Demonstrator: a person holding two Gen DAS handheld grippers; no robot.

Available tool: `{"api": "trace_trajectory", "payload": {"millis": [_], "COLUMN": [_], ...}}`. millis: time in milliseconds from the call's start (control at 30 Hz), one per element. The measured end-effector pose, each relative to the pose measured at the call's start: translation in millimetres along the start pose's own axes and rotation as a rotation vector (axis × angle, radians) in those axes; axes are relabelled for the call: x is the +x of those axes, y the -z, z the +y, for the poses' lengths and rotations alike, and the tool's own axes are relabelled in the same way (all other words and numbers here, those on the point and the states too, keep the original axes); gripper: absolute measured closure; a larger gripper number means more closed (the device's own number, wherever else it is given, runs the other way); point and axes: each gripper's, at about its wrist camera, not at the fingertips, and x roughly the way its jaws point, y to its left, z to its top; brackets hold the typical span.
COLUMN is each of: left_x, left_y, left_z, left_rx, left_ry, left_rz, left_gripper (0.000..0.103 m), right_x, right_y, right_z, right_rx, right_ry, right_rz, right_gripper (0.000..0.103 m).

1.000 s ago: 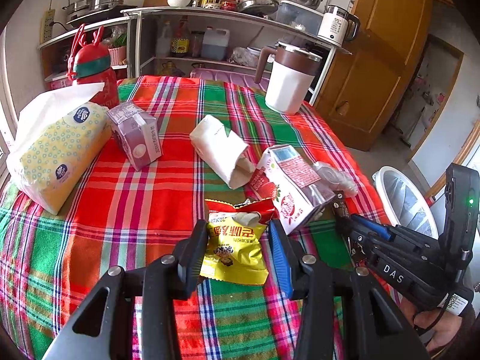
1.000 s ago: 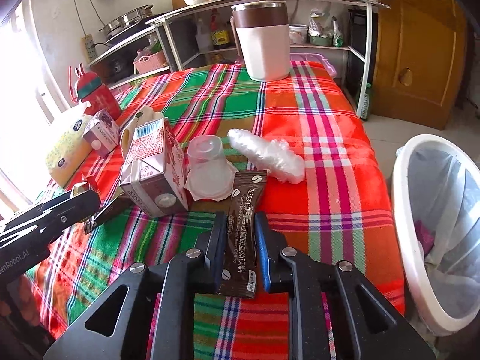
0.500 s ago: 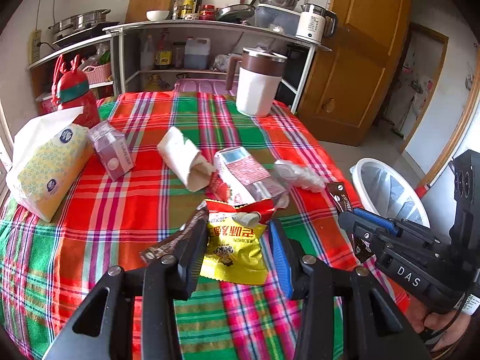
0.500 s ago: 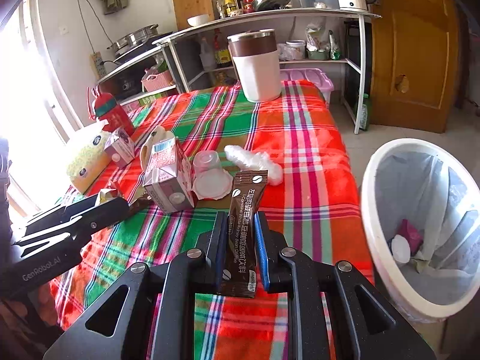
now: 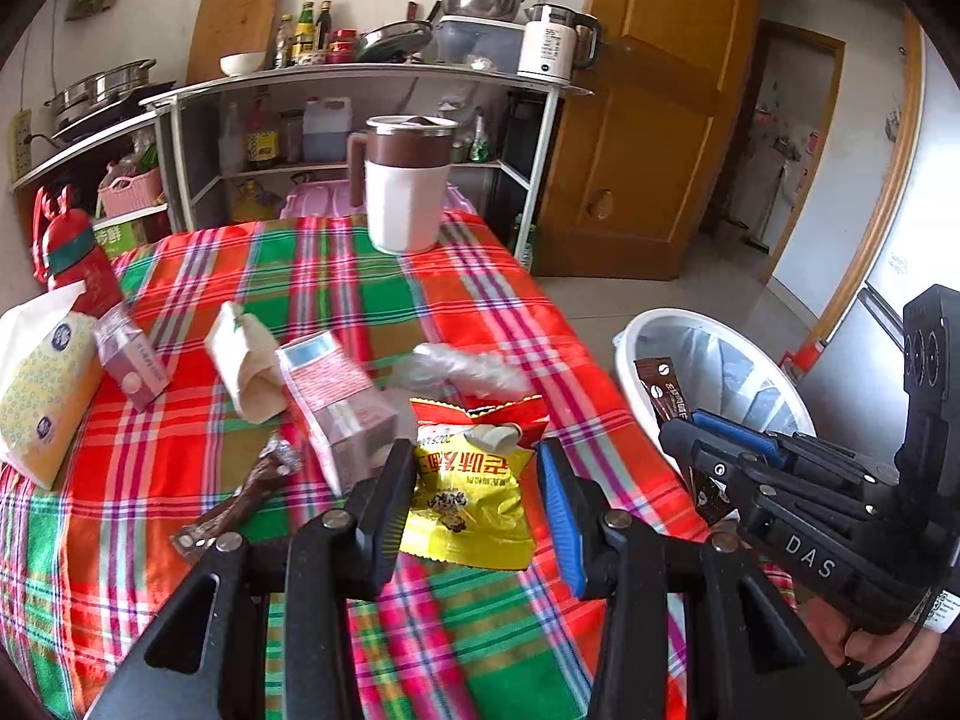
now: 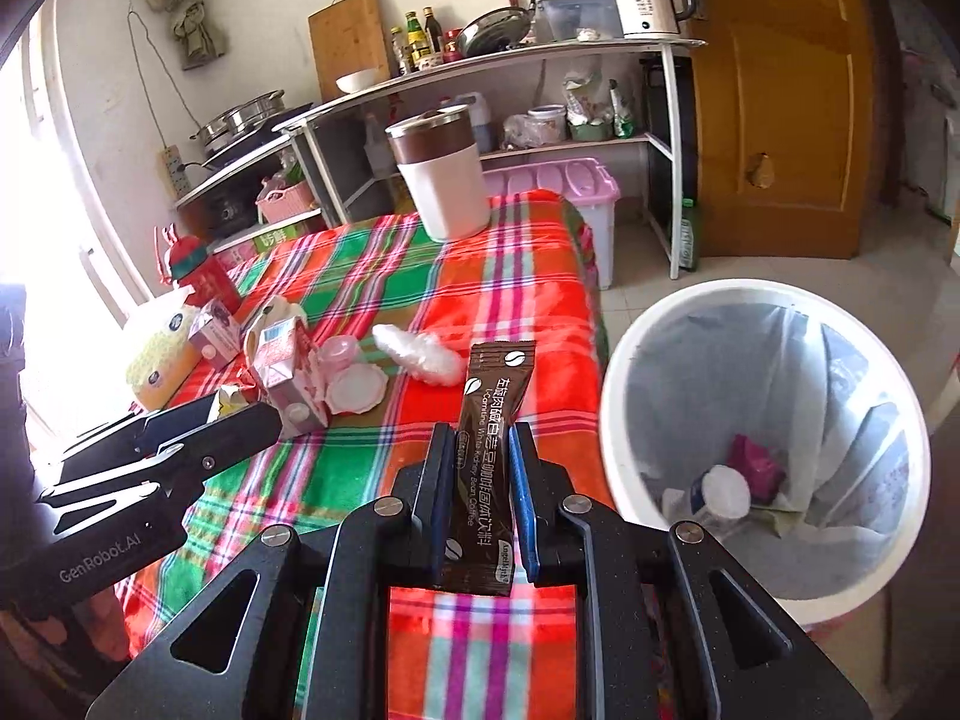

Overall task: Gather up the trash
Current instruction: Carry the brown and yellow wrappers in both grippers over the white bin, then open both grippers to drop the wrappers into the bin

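My left gripper [image 5: 474,456] is shut on a yellow and red snack packet [image 5: 468,504], held above the checked tablecloth [image 5: 336,282]. My right gripper [image 6: 480,435] is shut on a brown coffee sachet [image 6: 495,402], which stands upright between its jaws beside the white lined bin [image 6: 624,360]. In the left wrist view the right gripper [image 5: 678,438] with the sachet [image 5: 660,384] hangs at the bin's [image 5: 636,336] near rim. The left gripper [image 6: 240,414] shows at the left of the right wrist view.
On the table lie a pink milk carton [image 5: 336,396], a white paper wrapper [image 5: 246,354], crumpled plastic film [image 5: 462,366], a brown wrapper [image 5: 240,504], a small purple carton [image 5: 132,360], a tissue pack [image 5: 42,390] and a jug [image 5: 408,186]. A clear cup [image 6: 342,354] sits by the carton.
Both grippers have risen and swung away from the table's middle toward the bin, each keeping its wrapper. The bin now fills more of both views.
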Motion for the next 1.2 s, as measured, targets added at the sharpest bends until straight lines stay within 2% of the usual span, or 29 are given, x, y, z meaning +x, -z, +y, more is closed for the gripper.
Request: {"api": "trace_trajectory", "payload": {"millis": [400, 767, 1200], "left_x": [29.2, 58.0, 76.3], "left_y": [-13.2, -20.7, -18.1], "left_z": [-63.4, -115.4, -129.7], "left_rx": [0.087, 0.134, 0.147], "left_ry": [0.081, 0.151, 0.154], "left_rz": [0.022, 0.062, 0.098], "left_gripper": [0.060, 0.060, 0.059], "right_x": [-17.1, -12.9, 1.9], "right_y": [2.3, 7.0, 8.8], "right_z": [-64.1, -112.0, -138.1], "right_rx": [0.090, 0.118, 0.132], "right_ry": [0.092, 0.190, 0.270], "right_rz": [-0.020, 0.020, 0.067], "right_gripper": [0.084, 0.084, 0.083]}}
